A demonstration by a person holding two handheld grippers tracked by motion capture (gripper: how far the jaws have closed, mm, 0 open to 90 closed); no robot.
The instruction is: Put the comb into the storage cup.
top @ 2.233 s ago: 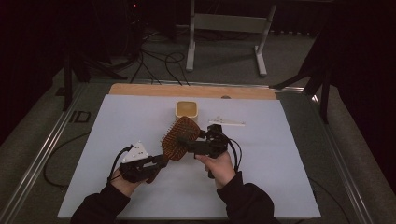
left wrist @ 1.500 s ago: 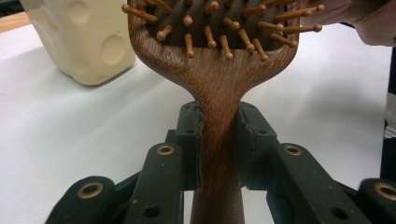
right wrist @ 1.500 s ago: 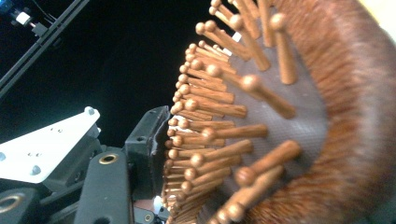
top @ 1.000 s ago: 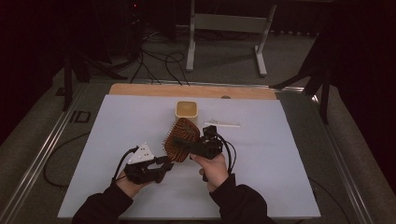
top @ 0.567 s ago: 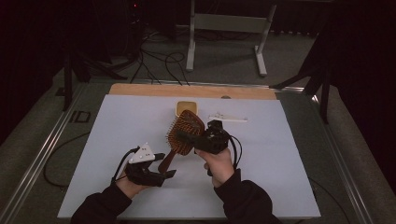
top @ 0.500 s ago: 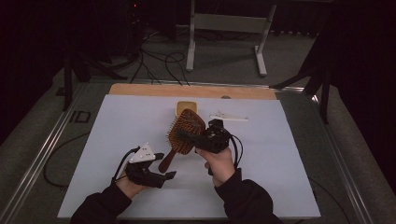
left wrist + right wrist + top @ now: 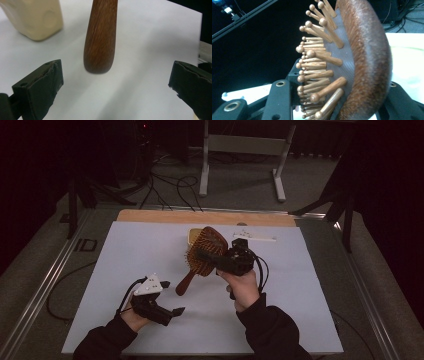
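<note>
The table [image 7: 125, 260], under a white sheet with a bare wooden strip along its far edge, carries everything else, and the brush [image 7: 202, 256] serves as the landmark. It is a wooden paddle brush with peg bristles on a grey pad [image 7: 344, 62]; it hangs tilted above the middle of the sheet, head toward the far edge, handle slanting down toward the person, its tip close over the sheet. The right gripper [image 7: 210, 258] clamps the brush head, one jaw among the pegs and the other behind the wooden back, as the right gripper view shows at close range [image 7: 329, 100]. The left gripper [image 7: 170, 296] sits nearer the person than the handle tip and to its left, low over the sheet; its jaws have just been opening and stand wide apart, with nothing pressed between them. In the left gripper view the handle end [image 7: 100, 42] hangs ahead of the gap between those jaws [image 7: 115, 82], clear of both pads. A pale yellow block [image 7: 192, 234] lies just behind the brush head, partly hidden by it. A thin white stick [image 7: 255, 238] lies to the right of the head, near the far edge.
</note>
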